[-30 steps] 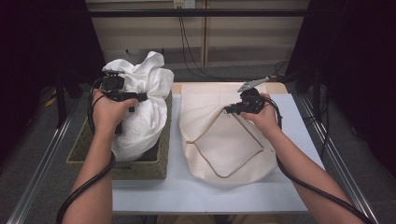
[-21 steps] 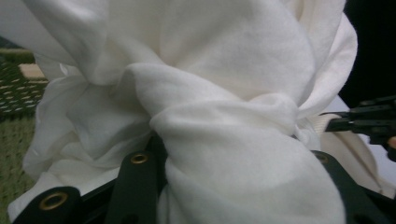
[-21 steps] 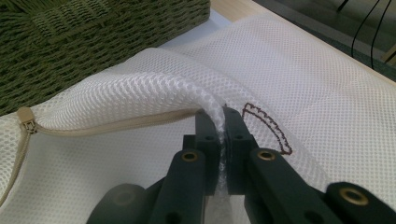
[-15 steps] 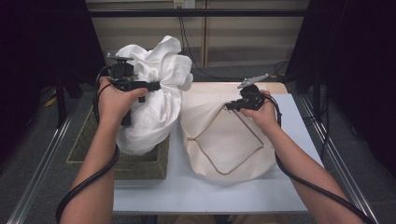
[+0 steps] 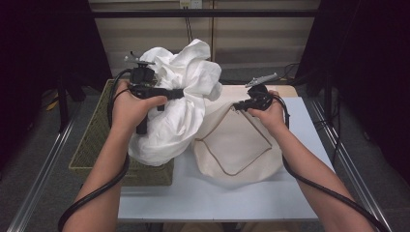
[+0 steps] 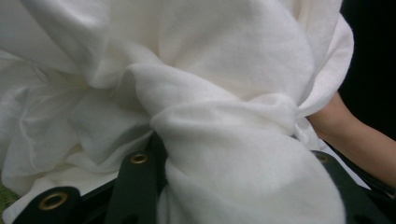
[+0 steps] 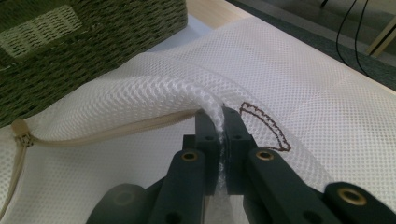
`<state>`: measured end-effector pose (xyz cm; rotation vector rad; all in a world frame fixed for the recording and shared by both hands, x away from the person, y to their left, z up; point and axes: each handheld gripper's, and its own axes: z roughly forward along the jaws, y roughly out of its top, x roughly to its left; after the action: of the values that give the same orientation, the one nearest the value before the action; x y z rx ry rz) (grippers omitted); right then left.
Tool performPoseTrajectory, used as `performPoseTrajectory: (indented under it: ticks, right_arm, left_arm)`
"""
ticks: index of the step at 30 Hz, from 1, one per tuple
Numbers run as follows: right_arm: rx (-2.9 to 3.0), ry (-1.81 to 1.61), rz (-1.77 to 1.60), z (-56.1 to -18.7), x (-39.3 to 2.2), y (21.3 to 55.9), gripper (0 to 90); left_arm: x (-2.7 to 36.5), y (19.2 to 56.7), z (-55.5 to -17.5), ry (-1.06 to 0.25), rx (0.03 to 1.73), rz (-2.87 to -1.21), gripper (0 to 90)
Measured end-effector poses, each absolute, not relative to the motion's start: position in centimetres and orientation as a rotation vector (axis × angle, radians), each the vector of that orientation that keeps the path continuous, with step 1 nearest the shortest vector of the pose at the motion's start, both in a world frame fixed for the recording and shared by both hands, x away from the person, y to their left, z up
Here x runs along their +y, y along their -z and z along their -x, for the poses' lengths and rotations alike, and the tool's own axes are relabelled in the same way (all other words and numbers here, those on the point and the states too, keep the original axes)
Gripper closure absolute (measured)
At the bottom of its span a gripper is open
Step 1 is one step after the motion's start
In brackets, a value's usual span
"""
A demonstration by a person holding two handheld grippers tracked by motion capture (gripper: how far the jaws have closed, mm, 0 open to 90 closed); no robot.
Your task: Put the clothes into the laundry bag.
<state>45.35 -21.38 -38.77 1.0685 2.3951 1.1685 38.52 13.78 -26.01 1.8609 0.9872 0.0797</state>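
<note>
White cloth (image 5: 176,104) hangs bunched in the left gripper's (image 5: 181,93) jaws above the basket (image 5: 94,145); the right gripper (image 5: 236,104), clamped on the mesh bag's (image 5: 237,145) lip on the counter (image 5: 212,195), should lift it wide before stuffing.

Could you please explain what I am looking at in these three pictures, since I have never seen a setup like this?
There is no robot arm here: a person holds hand-operated tongs in each hand. The high view looks down on the pale table from above the person's side. The other two pictures come from cameras riding on each pair of tongs, looking along their black jaws.

On the table lies a flat white mesh laundry bag with a beige zip; beside it stands a green woven basket. The left tongs are clamped on a crumpled white cloth, lifted above the basket. The right tongs pinch the mesh bag's edge by its opening, apparently ready for the cloth to go in.
</note>
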Motion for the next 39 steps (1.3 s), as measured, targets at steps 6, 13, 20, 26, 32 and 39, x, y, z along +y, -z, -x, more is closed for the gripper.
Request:
performPoseTrajectory:
  ticks: [6,13,20,26,32,39]
  right_arm:
    - [2.374,-1.174,-1.087,-45.9,-21.4,38.4,88.2]
    - [2.356,-1.184,-1.122,-46.5,-21.5,38.1,88.3]
    - [2.323,-1.227,-1.153,-46.8,-21.8,37.9,88.3]
    - [2.328,-1.215,-1.146,-46.8,-22.0,37.9,88.3]
    - [2.312,-1.253,-1.162,-46.7,-22.2,38.2,88.3]
    - [2.299,-1.279,-1.183,-46.8,-22.2,38.4,88.3]
  left_arm:
    - [12.6,26.2,-37.5,-0.002,0.907,-1.886,57.2]
    - [10.5,27.1,-36.4,0.093,0.798,-1.944,57.1]
    - [8.4,28.9,-35.7,0.144,0.732,-2.002,57.0]
    - [7.6,29.8,-35.4,0.156,0.712,-2.016,56.9]
    - [7.3,29.2,-35.1,0.168,0.691,-1.991,56.9]
    - [6.4,29.5,-34.5,0.273,0.620,-1.946,56.9]
